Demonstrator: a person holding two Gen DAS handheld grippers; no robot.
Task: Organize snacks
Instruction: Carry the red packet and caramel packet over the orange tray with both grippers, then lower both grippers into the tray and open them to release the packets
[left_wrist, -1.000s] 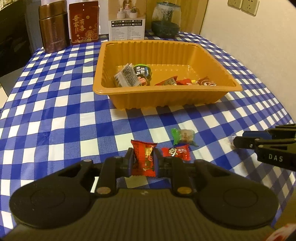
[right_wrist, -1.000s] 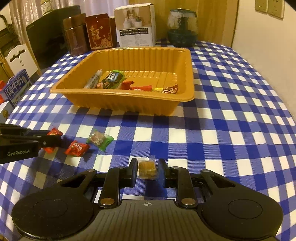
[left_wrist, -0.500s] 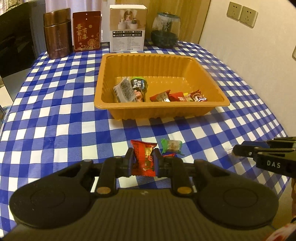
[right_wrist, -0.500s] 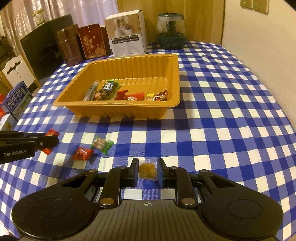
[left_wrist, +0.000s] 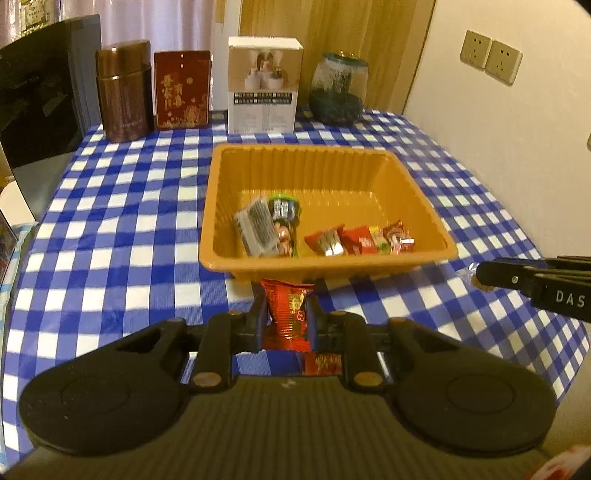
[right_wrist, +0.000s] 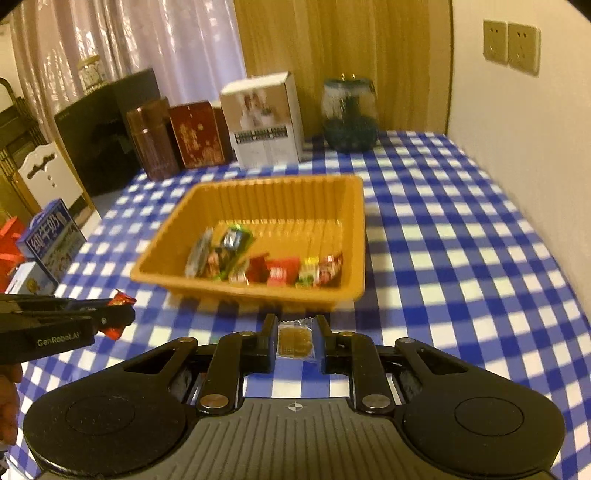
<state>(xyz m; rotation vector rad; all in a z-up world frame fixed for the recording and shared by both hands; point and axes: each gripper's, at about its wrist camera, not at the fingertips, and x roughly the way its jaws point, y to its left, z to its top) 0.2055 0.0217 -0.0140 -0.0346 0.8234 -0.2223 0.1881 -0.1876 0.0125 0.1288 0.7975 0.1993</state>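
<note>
We have lifted the red snack packet (left_wrist: 289, 314), clamped in our left hand-held gripper (left_wrist: 286, 317), and the clear-wrapped amber candy (right_wrist: 295, 339), pinched in our right hand-held gripper (right_wrist: 295, 334), off the counter (left_wrist: 122, 236) toward the orange tray (left_wrist: 428, 218), so dropping them in looks next.

Only readable stuff: "DAS" in white on the right gripper (left_wrist: 480, 275), "GenRobot.AI" on the left gripper (right_wrist: 127, 317), and big Chinese characters 纯牛奶 on the blue milk carton (right_wrist: 51, 236); everything else is too blurry.
</note>
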